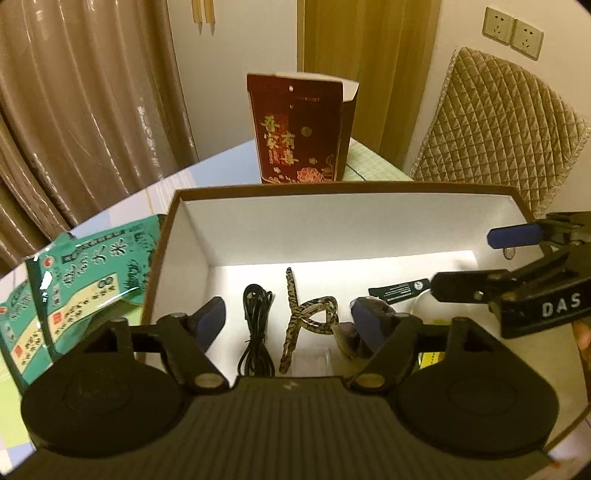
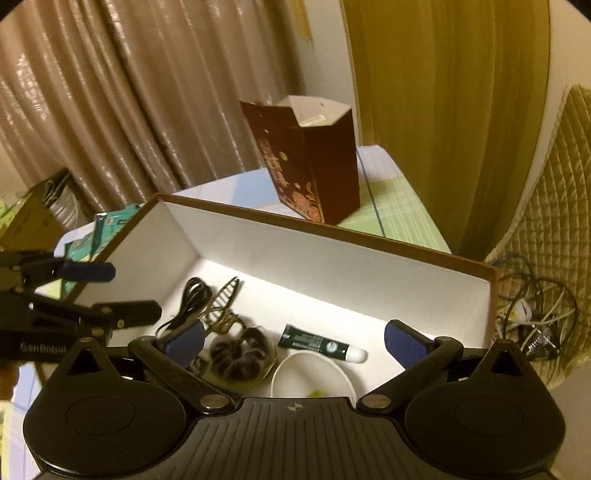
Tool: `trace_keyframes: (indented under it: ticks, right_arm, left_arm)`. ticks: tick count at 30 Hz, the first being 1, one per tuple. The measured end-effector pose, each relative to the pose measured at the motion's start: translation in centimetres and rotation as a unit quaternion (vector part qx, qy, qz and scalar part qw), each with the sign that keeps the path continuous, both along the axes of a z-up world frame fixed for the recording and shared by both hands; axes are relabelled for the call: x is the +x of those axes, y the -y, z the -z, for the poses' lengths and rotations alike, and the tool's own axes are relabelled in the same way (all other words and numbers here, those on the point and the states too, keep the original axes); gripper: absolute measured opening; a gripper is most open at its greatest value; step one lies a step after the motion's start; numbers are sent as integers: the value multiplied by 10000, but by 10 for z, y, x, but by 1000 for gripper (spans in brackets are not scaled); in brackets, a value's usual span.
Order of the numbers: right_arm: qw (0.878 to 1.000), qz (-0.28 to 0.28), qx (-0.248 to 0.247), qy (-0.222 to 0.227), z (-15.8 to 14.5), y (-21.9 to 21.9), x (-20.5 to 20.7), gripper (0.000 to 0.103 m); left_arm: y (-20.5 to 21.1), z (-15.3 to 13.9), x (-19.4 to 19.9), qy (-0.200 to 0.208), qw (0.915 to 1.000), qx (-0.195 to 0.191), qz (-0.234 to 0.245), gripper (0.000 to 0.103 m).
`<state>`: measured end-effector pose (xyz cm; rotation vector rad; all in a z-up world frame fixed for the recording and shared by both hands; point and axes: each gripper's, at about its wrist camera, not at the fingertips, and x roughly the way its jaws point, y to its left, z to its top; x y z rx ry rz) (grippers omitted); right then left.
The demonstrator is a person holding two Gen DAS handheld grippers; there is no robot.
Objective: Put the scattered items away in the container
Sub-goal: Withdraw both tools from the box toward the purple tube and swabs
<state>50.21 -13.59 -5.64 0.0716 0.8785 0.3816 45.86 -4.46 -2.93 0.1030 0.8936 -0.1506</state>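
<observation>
Now my left gripper [image 1: 288,321], wide and empty over the box [image 1: 343,186], sits nearest the green rice packets [image 1: 74,273] lying left, long axis near-to-far.

A home room: long curtains [image 1: 85,122], a quilted chair cover [image 1: 491,125], wall sockets [image 1: 513,31] and a cloth-covered tabletop [image 2: 391,206].

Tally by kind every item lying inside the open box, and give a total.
Black cable: 1
Hair claw clip: 1
Dark scrunchie: 1
Dark green tube: 1
White bowl: 1
Total: 5
</observation>
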Motion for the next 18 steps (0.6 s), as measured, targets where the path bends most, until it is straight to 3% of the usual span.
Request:
trace_keyframes:
  ticks: [12,18]
  right_arm:
    - [9975,-266,-302,580,-29,-2,-66,101]
    - [9946,-440,-429,837,-39,-7,-105,101]
  left_arm:
    - [5,-34,-49,214,9997,124,-68,77]
    - [4,-54,-91,471,9988,-10,-116,77]
